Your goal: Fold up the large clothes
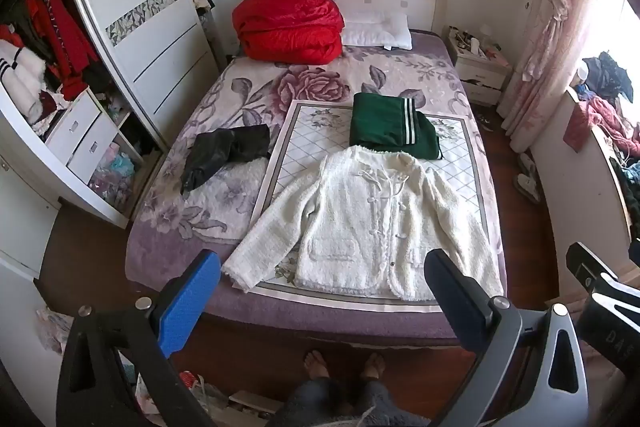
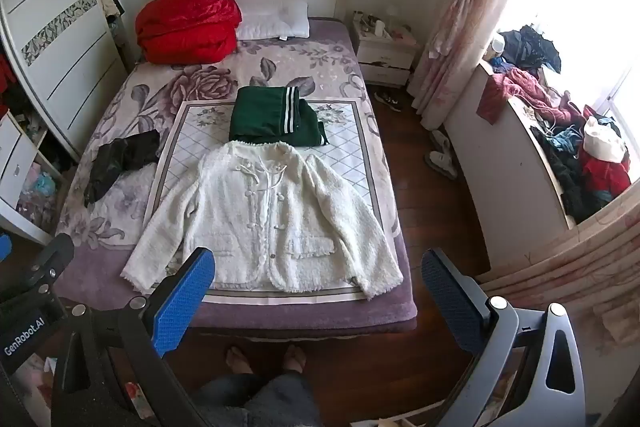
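On the bed point(image 1: 168, 251), a white jacket point(image 1: 360, 223) lay spread flat, buttoned, on a quilted mat point(image 1: 304, 131), near the foot edge. Just behind it sat a folded green garment point(image 1: 384, 127); a black garment point(image 1: 224, 155) lay to its left, and a red quilt point(image 1: 288, 23) beside a pillow point(image 1: 378, 31) at the headboard. Both the left gripper point(image 1: 320, 291) and right gripper point(image 2: 320, 287) hung above the foot edge, jaws wide apart, holding nothing. "GenRobot.AI" point(image 2: 22, 337) read on the left one.
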A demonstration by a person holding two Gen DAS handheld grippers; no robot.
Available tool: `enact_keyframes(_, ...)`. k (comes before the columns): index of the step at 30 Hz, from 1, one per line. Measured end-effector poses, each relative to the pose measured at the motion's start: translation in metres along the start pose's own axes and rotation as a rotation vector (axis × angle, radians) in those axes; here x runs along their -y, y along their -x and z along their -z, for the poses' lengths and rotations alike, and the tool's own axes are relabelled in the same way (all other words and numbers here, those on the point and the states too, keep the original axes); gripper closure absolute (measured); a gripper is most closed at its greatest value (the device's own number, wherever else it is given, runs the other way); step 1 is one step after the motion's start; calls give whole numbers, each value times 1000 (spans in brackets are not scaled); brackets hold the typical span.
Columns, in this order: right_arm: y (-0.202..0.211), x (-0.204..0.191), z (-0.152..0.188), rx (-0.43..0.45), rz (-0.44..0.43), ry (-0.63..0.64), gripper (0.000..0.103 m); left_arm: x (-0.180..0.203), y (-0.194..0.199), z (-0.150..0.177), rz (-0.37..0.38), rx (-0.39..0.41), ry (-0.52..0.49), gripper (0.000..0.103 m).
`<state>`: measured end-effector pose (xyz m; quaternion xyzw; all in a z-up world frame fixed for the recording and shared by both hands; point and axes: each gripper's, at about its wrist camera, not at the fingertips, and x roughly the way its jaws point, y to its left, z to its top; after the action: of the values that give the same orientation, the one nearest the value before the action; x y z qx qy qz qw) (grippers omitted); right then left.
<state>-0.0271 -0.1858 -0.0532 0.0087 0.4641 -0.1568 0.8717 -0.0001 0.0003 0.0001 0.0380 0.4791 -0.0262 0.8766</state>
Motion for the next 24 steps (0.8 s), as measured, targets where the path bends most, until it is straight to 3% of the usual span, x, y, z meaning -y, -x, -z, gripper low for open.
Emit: enact_keyframes(24, 9, 1, -2, 11, 16, 6, 0, 8, 1, 1, 6, 1, 2, 0)
